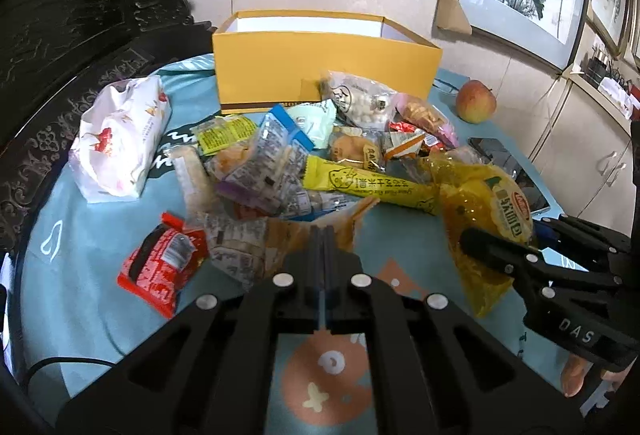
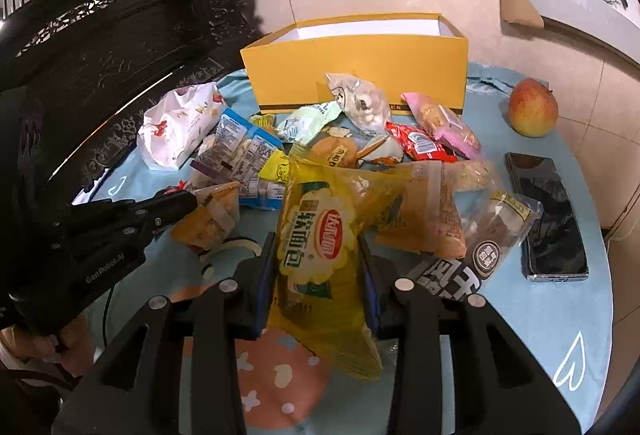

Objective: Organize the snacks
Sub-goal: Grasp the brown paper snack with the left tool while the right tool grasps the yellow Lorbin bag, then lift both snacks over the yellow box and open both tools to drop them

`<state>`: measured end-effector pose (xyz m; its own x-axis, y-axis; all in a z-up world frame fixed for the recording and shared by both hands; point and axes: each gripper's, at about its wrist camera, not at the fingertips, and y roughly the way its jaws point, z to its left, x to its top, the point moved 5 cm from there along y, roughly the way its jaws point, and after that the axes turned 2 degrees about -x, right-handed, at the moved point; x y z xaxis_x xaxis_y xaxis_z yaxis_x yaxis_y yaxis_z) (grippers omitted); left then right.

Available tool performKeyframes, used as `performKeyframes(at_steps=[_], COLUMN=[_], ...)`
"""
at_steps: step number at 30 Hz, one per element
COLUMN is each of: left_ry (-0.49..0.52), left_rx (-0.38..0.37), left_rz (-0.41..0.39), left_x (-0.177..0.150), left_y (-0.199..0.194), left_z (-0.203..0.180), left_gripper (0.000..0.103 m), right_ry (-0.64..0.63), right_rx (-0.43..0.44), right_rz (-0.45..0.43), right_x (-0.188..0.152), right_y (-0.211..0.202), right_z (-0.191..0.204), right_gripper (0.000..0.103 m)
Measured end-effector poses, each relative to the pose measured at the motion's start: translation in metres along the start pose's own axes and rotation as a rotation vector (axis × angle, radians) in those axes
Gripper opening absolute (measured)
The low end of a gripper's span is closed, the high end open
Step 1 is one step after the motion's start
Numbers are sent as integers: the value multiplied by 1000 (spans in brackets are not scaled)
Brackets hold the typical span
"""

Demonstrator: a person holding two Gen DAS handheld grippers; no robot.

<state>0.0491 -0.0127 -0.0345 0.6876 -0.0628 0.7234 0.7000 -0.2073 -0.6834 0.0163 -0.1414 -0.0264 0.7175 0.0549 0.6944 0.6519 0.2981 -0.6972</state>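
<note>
Left gripper [image 1: 324,235] pinches an orange packet [image 1: 304,239]; right gripper [image 2: 318,275] clamps the yellow bread bag [image 2: 320,235]. Bare tablecloth [image 2: 540,315] borders the phone [image 2: 548,215], seen whole only by the right wrist camera.

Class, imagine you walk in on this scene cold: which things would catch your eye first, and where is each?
The open yellow box at the table's far edge stands out, with a jumble of snack packets heaped in front of it. Nearest the right wrist camera, the right gripper clamps a yellow bread packet. An apple sits alone, right of the box.
</note>
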Motion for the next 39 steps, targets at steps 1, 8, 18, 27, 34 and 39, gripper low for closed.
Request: performKeyframes(at_steps=[1, 8, 18, 27, 34, 39], left_ry=[-2, 2, 71, 147, 176, 158], left_rx=[1, -4, -11, 16, 57, 27], left_rz=[-3, -42, 19, 66, 151, 158], left_x=[0, 11, -8, -27, -46, -38], left_y=[-2, -18, -2, 18, 56, 50], left_z=[1, 4, -5, -16, -21, -16], left_gripper=[1, 0, 1, 76, 71, 36], right_ry=[-3, -8, -16, -6, -5, 0], right_rx=[2, 3, 0, 23, 40, 43], right_rz=[-8, -42, -19, -13, -4, -2], right_x=[1, 7, 2, 0, -1, -1], right_y=[-2, -13, -8, -6, -5, -4], right_z=[1, 7, 6, 2, 3, 2], right_gripper=[37, 37, 37, 37, 37, 37])
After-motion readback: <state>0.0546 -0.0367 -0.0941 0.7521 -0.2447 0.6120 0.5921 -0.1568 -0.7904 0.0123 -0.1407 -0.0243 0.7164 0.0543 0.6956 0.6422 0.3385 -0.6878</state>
